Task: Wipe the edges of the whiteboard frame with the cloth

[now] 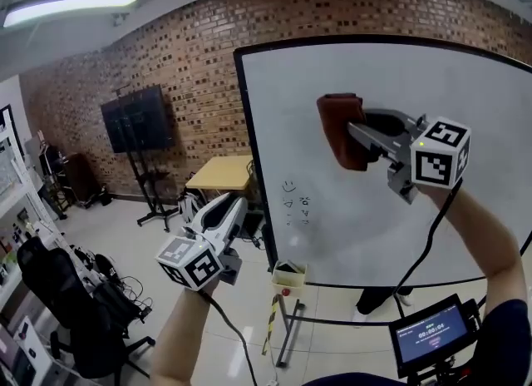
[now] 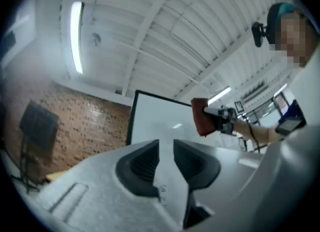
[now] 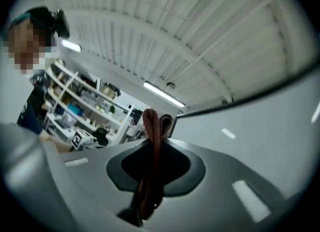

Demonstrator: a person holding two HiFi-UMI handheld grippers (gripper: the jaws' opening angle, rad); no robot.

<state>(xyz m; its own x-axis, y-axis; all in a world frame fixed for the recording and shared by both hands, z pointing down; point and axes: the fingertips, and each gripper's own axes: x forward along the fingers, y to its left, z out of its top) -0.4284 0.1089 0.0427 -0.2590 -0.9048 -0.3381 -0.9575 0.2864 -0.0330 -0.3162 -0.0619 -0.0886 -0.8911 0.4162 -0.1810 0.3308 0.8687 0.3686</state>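
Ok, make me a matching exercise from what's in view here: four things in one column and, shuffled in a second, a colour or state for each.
Column one:
1. cloth
2. whiteboard frame
3. left claw
4. table

Column two:
A. black
B. clamped in the right claw
C. holds nothing
D. pale wood colour

Pairs: 1-B, 2-A, 3-C, 4-D

Office lab: brick wall (image 1: pixel 191 51), whiteboard (image 1: pixel 399 218), screen stand (image 1: pixel 137 122), shelves (image 3: pixel 85 107).
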